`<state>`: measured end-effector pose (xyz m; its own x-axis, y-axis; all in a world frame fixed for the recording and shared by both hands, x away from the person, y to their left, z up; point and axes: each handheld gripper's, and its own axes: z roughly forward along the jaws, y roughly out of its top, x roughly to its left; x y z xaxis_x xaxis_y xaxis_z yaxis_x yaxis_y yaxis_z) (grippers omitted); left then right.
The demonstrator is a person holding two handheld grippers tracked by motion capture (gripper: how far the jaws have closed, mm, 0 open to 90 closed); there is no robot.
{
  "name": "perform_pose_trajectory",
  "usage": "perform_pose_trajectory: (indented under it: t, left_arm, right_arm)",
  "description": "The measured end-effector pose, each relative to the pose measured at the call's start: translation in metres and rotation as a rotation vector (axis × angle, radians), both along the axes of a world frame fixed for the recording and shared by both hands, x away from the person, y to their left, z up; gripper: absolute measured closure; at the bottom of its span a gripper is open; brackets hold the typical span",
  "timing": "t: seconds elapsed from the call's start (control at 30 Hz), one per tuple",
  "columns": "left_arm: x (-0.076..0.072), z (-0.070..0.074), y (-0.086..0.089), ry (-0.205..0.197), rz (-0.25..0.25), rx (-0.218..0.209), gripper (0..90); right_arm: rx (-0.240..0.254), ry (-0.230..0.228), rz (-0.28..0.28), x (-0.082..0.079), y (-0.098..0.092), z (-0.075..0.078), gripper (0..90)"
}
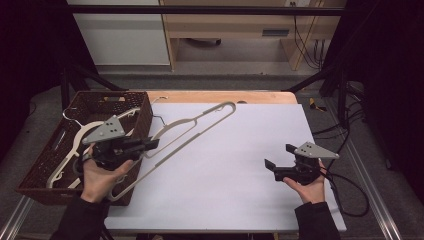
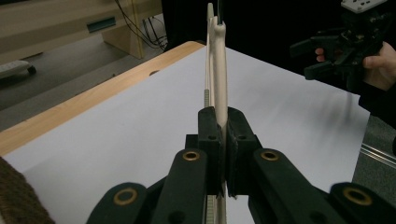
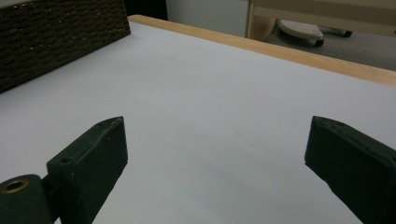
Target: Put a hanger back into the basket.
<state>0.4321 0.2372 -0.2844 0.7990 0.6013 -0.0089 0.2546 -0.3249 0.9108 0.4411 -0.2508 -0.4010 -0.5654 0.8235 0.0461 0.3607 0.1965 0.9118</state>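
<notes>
One brown woven basket [image 1: 85, 107] stands at the left edge of the table [image 1: 235, 165], partly over the white sheet that covers the table. Inside it lie white hangers [image 1: 70, 145] with metal hooks; I can count at least two there, but they overlap and the exact number is hard to tell. The basket also shows as a dark woven wall in the right gripper view [image 3: 56, 42].

One more cream hanger [image 1: 195, 127] is out of the basket. It is lifted above the sheet and tilted, with its far end reaching toward the middle back of the table and its near end low beside the basket's front corner. The left gripper [image 1: 147, 145] is clenched on this hanger: in the left gripper view both black pads press on the thin hanger bar [image 2: 219, 74], which runs straight away from the jaws. The left hand [image 1: 102, 175] holds the gripper just beside the basket.

The right gripper [image 1: 280, 156] is released, its jaws are far apart with nothing between them, and in the right gripper view there is bare white sheet [image 3: 210, 102] under them. It is held in the right hand [image 1: 310, 187] above the right part of the table, well apart from the hanger.

There are two grippers, one basket and one table.
</notes>
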Motion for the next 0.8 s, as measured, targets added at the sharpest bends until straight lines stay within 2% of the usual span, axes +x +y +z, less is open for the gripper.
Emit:
perform_pose_trajectory:
  t: [0.2, 0.37, 0.57, 0.8]
  left_arm:
    - [0.007, 0.020, 0.030, -0.019, 0.036, 0.003, 86.4]
    - [0.013, 0.027, 0.053, -0.030, 0.077, 0.010, 86.4]
    - [0.026, 0.025, 0.086, -0.032, 0.125, 0.009, 86.3]
    - [0.040, 0.019, 0.119, -0.015, 0.170, 0.002, 86.3]
  right_arm:
    - [0.000, -0.003, -0.021, -0.002, -0.005, -0.001, 5.0]
    - [0.000, 0.001, -0.024, -0.003, -0.006, -0.002, 4.9]
    - [0.001, 0.003, -0.023, -0.003, -0.006, -0.002, 4.7]
    - [0.003, 0.007, -0.025, -0.003, -0.007, -0.003, 4.6]
